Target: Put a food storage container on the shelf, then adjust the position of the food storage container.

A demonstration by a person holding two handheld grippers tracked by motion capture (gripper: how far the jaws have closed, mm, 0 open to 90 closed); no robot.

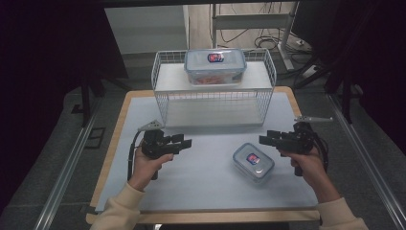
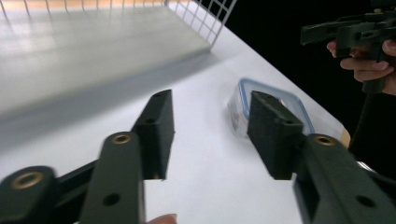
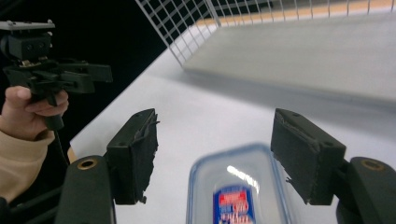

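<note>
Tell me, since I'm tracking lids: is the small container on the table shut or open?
Shut, as far as can be seen: the small container lies flat with its blue-rimmed lid on top, label up. Latches cannot be told.

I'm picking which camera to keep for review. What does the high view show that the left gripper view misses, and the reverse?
High view alone: a second lidded container on top of the white wire rack, plus the whole table.

Left gripper view alone: the left gripper up close, jaws open with nothing between them.

Both: the small blue-rimmed container lying on the white mat, the right gripper in its hand, and the rack.
</note>
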